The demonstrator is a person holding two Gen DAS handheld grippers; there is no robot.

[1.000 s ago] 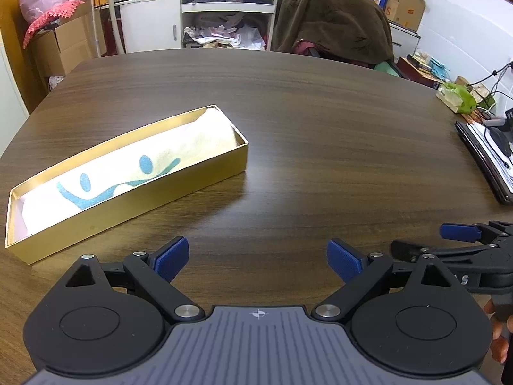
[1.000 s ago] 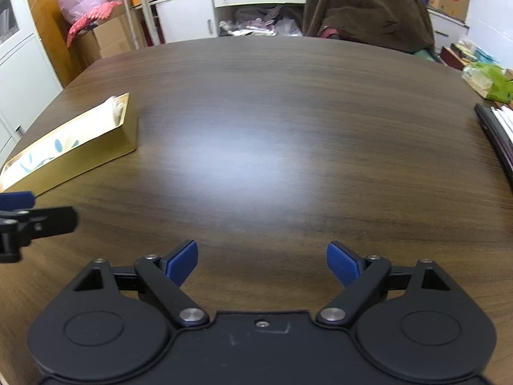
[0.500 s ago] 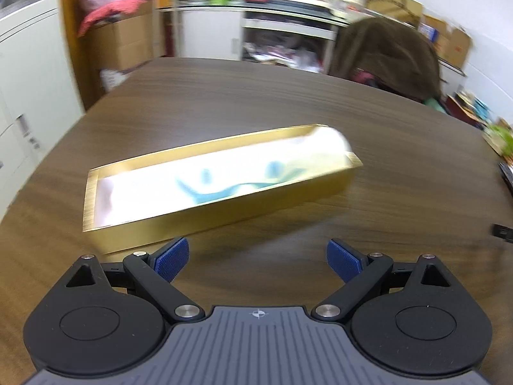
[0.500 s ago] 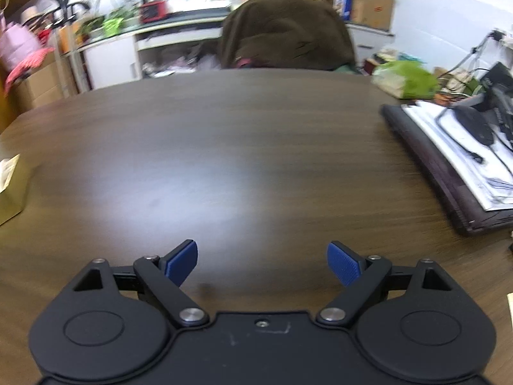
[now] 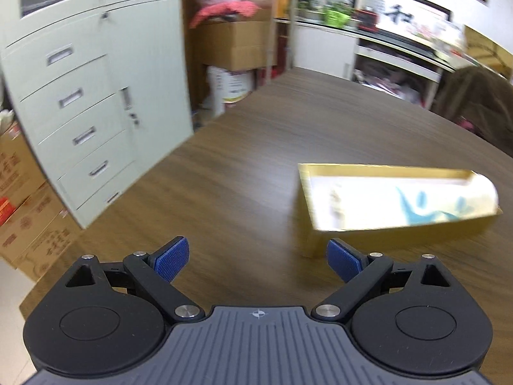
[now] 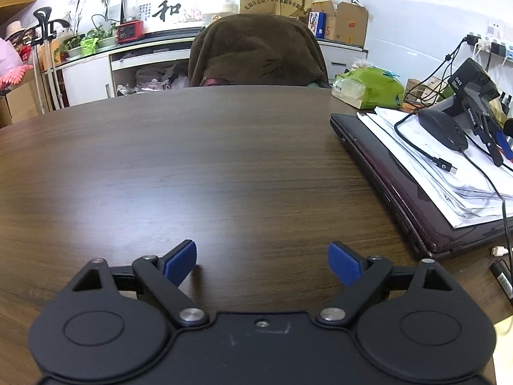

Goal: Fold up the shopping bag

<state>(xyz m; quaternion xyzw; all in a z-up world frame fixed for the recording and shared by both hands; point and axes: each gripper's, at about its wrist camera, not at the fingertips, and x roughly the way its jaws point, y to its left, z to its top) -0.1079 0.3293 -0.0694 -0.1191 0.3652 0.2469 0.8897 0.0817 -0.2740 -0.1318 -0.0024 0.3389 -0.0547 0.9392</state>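
Two hand-held grippers are in view, both with jaws spread and nothing between them. The left hand-held gripper (image 5: 258, 258) has swung leftward over the last second — the gold tray (image 5: 368, 235), previously ahead and to the left in its view, now sits to the right, just beyond the right fingertip. The shopping bag (image 5: 416, 200), white with a blue print, lies rolled or folded inside that tray; blur hides its exact folds. The right hand-held gripper (image 6: 261, 261) has turned rightward: its view no longer includes the tray and now shows bare desk (image 6: 224, 160), a laptop (image 6: 384, 179) under papers at the right edge, and a draped chair (image 6: 256, 51) at the far side. Judgement — the bag already lies compact in the tray, which fits either a bag awaiting removal or a finished fold stowed away.
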